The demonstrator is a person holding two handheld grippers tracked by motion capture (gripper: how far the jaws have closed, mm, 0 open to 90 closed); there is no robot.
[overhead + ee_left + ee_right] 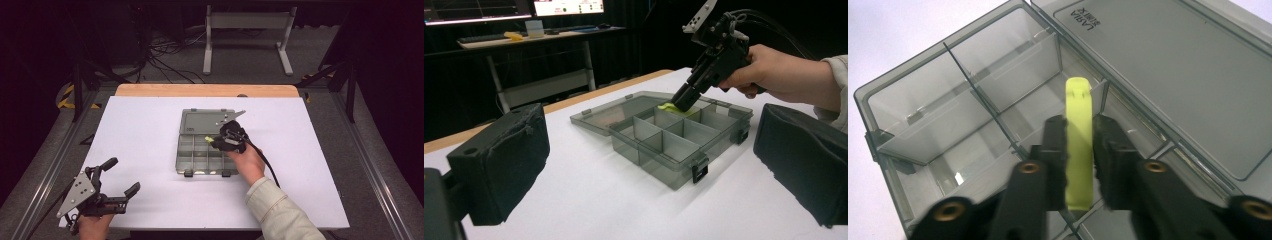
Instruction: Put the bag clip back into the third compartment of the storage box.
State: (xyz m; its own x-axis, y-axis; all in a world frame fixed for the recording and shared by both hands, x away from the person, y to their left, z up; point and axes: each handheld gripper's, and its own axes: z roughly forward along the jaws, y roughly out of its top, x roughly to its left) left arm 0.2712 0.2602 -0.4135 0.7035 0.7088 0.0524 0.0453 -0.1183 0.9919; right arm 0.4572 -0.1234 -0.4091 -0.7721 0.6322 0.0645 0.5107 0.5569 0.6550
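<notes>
A smoky grey compartment case (181, 152) lies open in the middle of the white table, its lid (205, 121) flat behind it. My right gripper (215, 142) points down into a back compartment, shut on a yellow-green plastic strip (1078, 110) that stands on edge between its pads. The strip's far end sticks out past the fingertips, over a divider of the case (908, 100). In the left gripper view the strip (669, 106) shows just under the right gripper (685, 100). My left gripper (122, 175) rests at the front left corner, open, with nothing between its pads (499, 160).
The case (674, 167) has two black latches on its front wall. The other compartments look bare. A wooden strip (205, 90) edges the far side of the table. Beyond it are a desk frame and cables on the floor.
</notes>
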